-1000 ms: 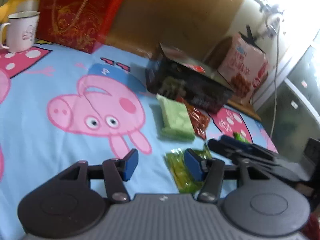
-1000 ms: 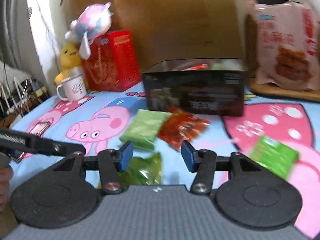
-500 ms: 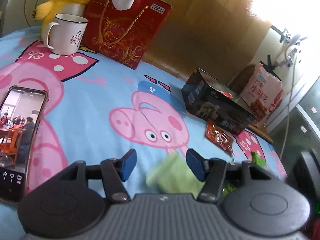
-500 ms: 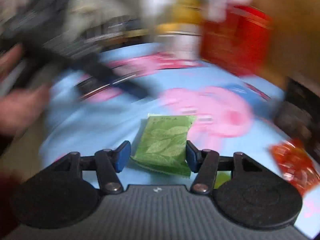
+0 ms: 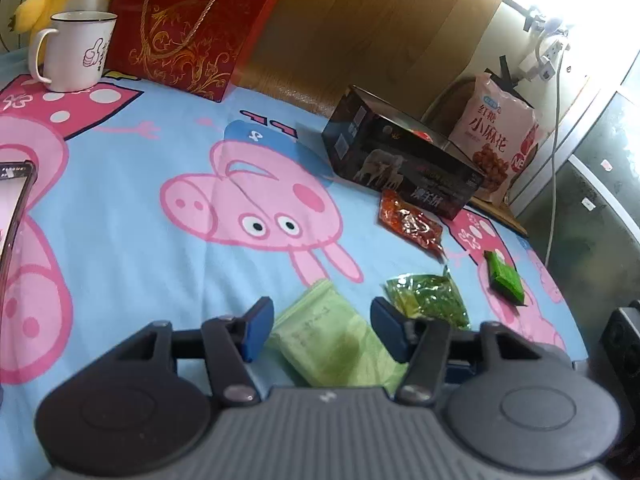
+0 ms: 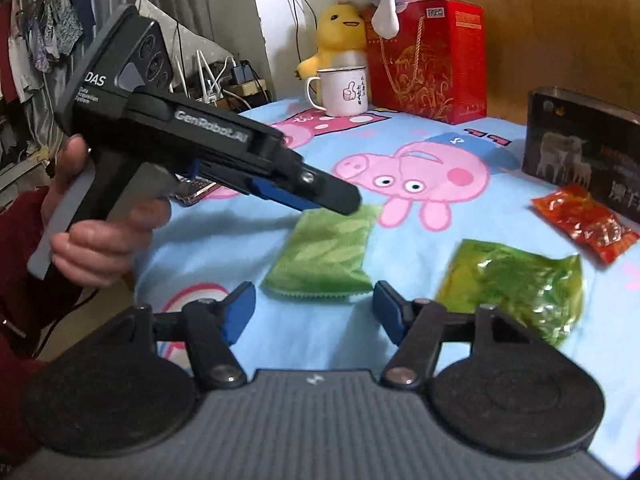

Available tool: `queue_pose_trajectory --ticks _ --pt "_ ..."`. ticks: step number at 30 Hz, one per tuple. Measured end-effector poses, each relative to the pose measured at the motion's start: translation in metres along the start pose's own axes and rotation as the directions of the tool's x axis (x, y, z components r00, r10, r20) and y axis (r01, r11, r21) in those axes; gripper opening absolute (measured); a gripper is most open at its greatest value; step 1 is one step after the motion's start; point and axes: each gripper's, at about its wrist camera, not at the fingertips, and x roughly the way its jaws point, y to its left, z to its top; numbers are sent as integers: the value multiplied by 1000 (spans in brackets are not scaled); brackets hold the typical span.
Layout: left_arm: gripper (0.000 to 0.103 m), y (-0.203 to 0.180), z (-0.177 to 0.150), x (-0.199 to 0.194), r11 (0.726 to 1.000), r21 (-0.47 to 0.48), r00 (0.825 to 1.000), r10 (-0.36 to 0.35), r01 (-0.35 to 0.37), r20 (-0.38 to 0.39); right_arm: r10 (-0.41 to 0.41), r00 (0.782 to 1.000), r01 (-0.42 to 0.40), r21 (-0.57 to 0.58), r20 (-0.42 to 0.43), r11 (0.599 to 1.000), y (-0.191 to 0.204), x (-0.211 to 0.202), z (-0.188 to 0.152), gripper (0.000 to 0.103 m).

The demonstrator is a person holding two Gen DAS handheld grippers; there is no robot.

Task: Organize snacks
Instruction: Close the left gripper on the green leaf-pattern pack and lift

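1. Both tongs are hanging released over the cartoon-pig bedsheet (image 5: 120, 240): the left gripper (image 5: 322, 330) is spreading its blue pads either side of the pale green flat snack pouch (image 5: 332, 340), not pinching it, and the right gripper (image 6: 314, 312) is gaping just short of that pouch's crimped near edge (image 6: 324, 258).
2. Far ahead of the left gripper, a tall red gift box with gold cord (image 5: 192, 28) is standing beside a white enamel mug (image 5: 74, 56).
3. Ahead and right of the left gripper, an open black cardboard carton (image 5: 400, 164) is sitting on the sheet.
4. Just right of the right gripper's right pad, a clear yellow-green crinkly packet (image 6: 516, 284) is lying flat.
5. Touching the carton's near side, a red-orange foil packet (image 5: 410, 226) is resting.
6. Further right, well apart, a small bright green packet (image 5: 504, 278) is lying.
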Motion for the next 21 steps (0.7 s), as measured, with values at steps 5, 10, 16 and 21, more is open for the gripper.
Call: queue_pose_trajectory --ticks 5,10,16,21 --pt "38 -8 -12 -8 1000 21 1000 6 -5 -26 -89 996 89 -8 -6 996 -6 -7 -1 39" --pt "38 -36 -26 4 994 43 990 -95 100 -105 -140 990 140 60 0 988 -30 -40 -18 27" --pt "39 -106 -33 47 958 203 962 -158 204 -222 -291 956 282 180 26 943 -61 -97 -52 27" --pt "43 -154 -26 88 932 290 958 -146 217 -248 -419 907 391 283 44 876 -86 -129 -69 28"
